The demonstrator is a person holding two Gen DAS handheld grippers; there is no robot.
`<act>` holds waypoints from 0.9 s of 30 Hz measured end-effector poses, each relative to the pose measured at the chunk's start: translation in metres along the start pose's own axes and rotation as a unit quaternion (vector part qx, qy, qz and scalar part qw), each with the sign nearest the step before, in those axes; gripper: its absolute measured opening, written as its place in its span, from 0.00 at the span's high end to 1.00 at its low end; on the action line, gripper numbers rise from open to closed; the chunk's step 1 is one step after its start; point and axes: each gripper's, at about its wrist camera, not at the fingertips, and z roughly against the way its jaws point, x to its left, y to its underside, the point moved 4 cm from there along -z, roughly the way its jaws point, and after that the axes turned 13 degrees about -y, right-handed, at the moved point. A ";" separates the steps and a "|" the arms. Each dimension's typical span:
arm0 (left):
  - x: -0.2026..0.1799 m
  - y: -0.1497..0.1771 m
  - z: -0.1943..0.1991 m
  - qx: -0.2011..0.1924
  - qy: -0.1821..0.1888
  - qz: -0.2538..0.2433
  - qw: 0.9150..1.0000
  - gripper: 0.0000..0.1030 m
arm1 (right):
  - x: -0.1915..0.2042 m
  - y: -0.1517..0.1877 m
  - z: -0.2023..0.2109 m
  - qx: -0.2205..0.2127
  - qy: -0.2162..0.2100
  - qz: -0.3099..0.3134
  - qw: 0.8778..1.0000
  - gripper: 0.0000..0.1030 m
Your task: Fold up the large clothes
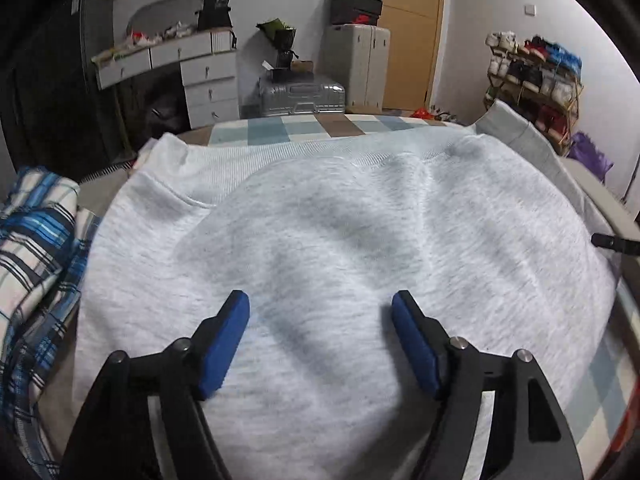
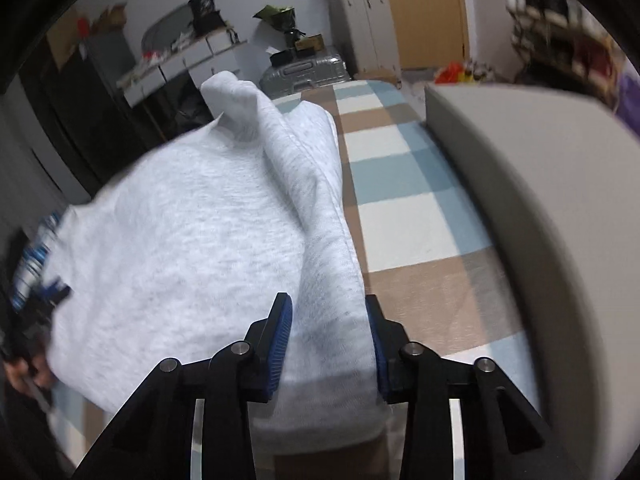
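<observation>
Across the checked surface (image 2: 404, 184) of blue, white and tan squares lies a pale grey sweatshirt (image 1: 320, 232), spread wide in the left wrist view with its ribbed hem (image 1: 280, 152) running along the far side. Over it hovers the left claw (image 1: 320, 344), its blue-padded fingers (image 1: 224, 344) set well apart and open, with nothing between them; whether the pads press into the cloth cannot be told. At the left edge of that view a blue and white plaid garment (image 1: 36, 248) lies bunched just beside the sweatshirt. In the right wrist view, which is blurred, the right claw (image 2: 328, 344) is closed on a thick fold of the sweatshirt (image 2: 192, 248): the cloth fills the gap between the two blue pads (image 2: 280, 344) and runs away from them as a long raised ridge, ending in a cuff-like end (image 2: 228, 92) that stands up at the far side. To the right of the ridge the checked surface is bare, and beyond it a large grey cushion-like block (image 2: 528, 200) borders the surface. At the left edge of this view the other claw and part of a hand (image 2: 24, 372) show dimly, too blurred to read further. Behind the surface, in the left wrist view, stand a white chest of drawers (image 1: 208, 80), a silver suitcase (image 1: 300, 98) lying flat, a pale upright suitcase (image 1: 356, 64) with stacked boxes (image 1: 356, 4) on top, a wooden door (image 1: 408, 32), and a rack of shoes (image 1: 532, 76) at the right wall.
</observation>
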 end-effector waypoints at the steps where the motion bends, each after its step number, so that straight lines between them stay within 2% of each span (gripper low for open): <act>1: 0.003 0.000 -0.002 0.006 0.006 0.006 1.000 0.27 | 0.007 -0.002 0.004 -0.001 0.025 0.013 1.000 0.41; 2: 0.004 -0.001 -0.004 0.011 0.012 0.010 1.000 0.26 | 0.012 -0.005 0.008 -0.008 0.038 0.023 0.999 0.33; 5: 0.006 0.000 -0.005 0.019 0.024 0.020 0.999 0.24 | 0.039 -0.021 0.027 -0.057 0.055 0.043 0.996 0.26; 7: 0.001 -0.001 -0.005 0.018 0.020 0.017 0.999 0.23 | 0.059 -0.033 0.033 -0.080 0.032 0.047 0.995 0.23; 8: 0.000 -0.001 -0.004 0.019 0.019 0.016 1.000 0.23 | 0.076 -0.041 0.031 -0.089 0.001 0.054 0.995 0.18; 11: -0.002 0.001 -0.003 0.019 0.020 0.017 0.999 0.23 | 0.114 -0.060 0.010 -0.079 -0.052 0.076 0.993 0.17; 14: -0.003 0.001 -0.003 0.020 0.021 0.018 0.999 0.23 | 0.156 -0.079 -0.034 -0.051 -0.092 0.115 0.988 0.17; 16: -0.003 0.001 -0.003 0.020 0.022 0.019 0.999 0.23 | 0.171 -0.085 -0.068 -0.025 -0.109 0.112 0.987 0.17; 18: -0.003 0.001 -0.003 0.020 0.023 0.020 0.999 0.23 | 0.176 -0.087 -0.100 0.001 -0.110 0.112 0.987 0.17; 21: -0.002 0.001 -0.004 0.021 0.026 0.022 0.999 0.23 | 0.162 -0.083 -0.134 0.025 -0.039 0.142 0.989 0.17; 24: -0.001 0.001 -0.003 0.022 0.030 0.024 0.999 0.23 | 0.138 -0.085 -0.124 0.023 -0.058 0.132 0.989 0.17; 27: 0.002 0.001 -0.004 0.024 0.035 0.028 0.999 0.23 | 0.102 -0.088 -0.108 0.026 -0.030 0.101 0.994 0.17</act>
